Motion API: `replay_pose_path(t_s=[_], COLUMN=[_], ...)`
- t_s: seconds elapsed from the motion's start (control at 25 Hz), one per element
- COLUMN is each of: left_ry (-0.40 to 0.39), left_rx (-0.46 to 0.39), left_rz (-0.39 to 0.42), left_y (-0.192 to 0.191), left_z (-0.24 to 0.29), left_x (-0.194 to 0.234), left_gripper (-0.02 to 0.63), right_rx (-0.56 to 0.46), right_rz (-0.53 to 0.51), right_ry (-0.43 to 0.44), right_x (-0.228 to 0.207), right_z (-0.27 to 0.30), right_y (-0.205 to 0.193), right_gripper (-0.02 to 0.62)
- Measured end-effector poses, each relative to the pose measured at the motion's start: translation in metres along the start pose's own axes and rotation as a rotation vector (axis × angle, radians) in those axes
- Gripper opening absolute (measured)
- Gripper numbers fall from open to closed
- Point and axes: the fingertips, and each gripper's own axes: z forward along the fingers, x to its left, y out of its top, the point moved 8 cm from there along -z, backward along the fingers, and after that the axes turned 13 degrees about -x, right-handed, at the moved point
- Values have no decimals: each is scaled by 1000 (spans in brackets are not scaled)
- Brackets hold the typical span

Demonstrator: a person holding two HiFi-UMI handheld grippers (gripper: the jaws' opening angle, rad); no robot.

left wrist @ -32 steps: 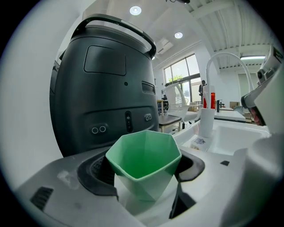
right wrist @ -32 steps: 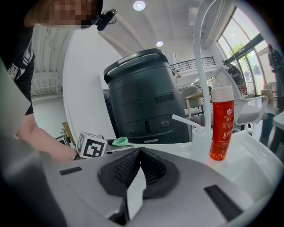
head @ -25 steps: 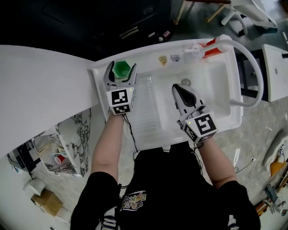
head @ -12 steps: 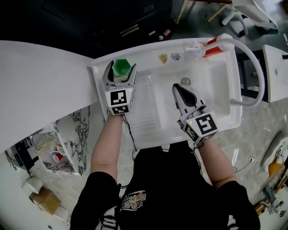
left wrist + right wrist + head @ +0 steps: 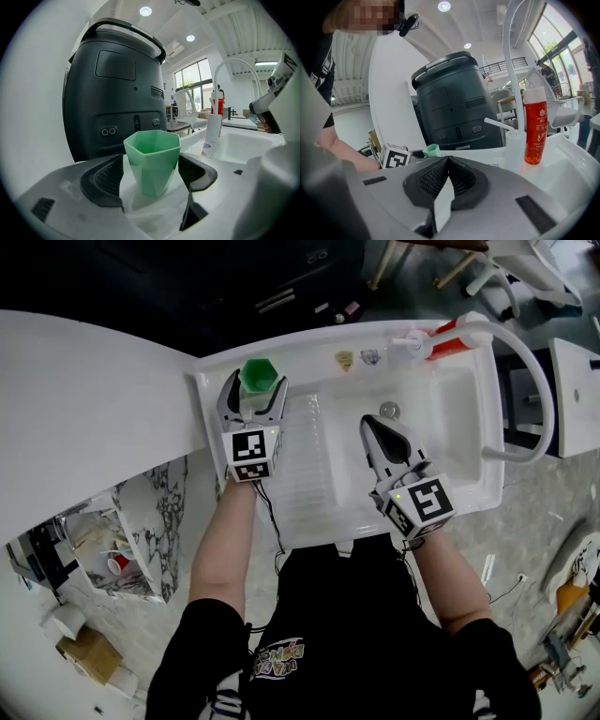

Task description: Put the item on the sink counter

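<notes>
**Green cup down at the left corner, back out clean**

Green cup stands upright on the sink's surface, at its far left corner, between the jaws of my left hand-held gripper. The jaws are spread, one pad just beside each side of the rim, and I judge they are not pinching. The cup looks set down, so the step left is to withdraw. I would draw the gripper straight back toward me, level and without twisting, since a light cup could tip if a pad catches it.

The left edge is near the cup and a black appliance stands behind it, so the only free way is back. To the right, the ribbed drainboard is bare. My right hand-held gripper hangs over the basin, jaws closed on nothing, well apart from the red bottle.
</notes>
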Motion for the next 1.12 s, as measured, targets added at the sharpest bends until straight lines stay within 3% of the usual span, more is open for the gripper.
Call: replay_pose_path(t_s=[0.2,0.48,0.88,1.12], left_ry=[22,96,232,270], left_rx=[7,-1,-73,-93], left_rz=[-7,8,17,9], left_y=[2,20,85,120], left_z=[-19,-60,-164,-227], left_x=[-2,-12,-72,-106], left_gripper=[336,336,334,333], right_rx=[-1,-27,-58,-49], right_rz=[4,-6,-61,-64], right_ry=[17,121,321,386], right_x=[6,12,31,41], right_z=[-3,-8,-45,-59], right_y=[3,12,42,41], right_gripper=[54,54,54,54])
